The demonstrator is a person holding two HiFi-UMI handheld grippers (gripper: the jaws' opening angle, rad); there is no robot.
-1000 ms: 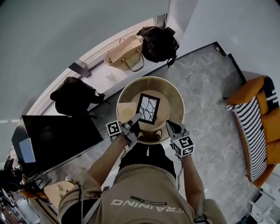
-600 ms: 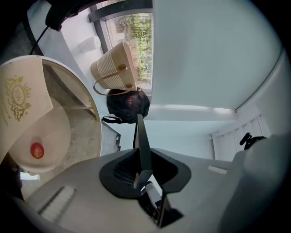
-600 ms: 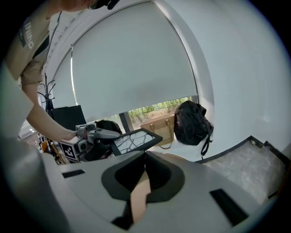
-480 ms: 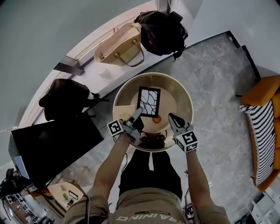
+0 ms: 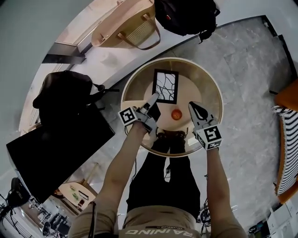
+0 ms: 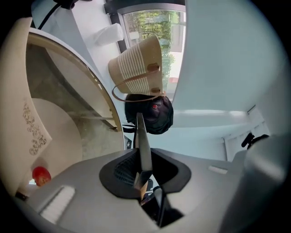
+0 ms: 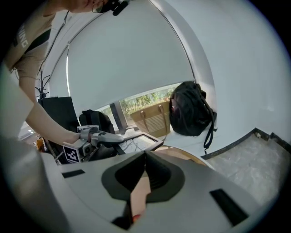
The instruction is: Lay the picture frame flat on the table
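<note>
The black picture frame [image 5: 165,86], holding a white sheet with black lines, hangs face up and tilted over the round beige table [image 5: 207,81]. My left gripper [image 5: 152,103] is shut on its near left corner. In the left gripper view the frame's thin edge [image 6: 143,143] stands between the pads. The right gripper view shows the frame [image 7: 144,141] nearly level above the table, with the left gripper [image 7: 109,137] on it. My right gripper [image 5: 196,110] hovers over the table's near right part, shut and holding nothing, apart from the frame.
A small red round thing [image 5: 176,114] lies on the table between the grippers. A straw bag [image 5: 125,28] and a black backpack [image 5: 186,14] sit on the ledge behind. Another black bag [image 5: 65,93] and a dark panel [image 5: 51,153] stand to the left.
The head view has shifted, so the table looks larger. The left gripper keeps its hold on the frame. The right gripper has moved further in over the table. The red thing has come into sight.
</note>
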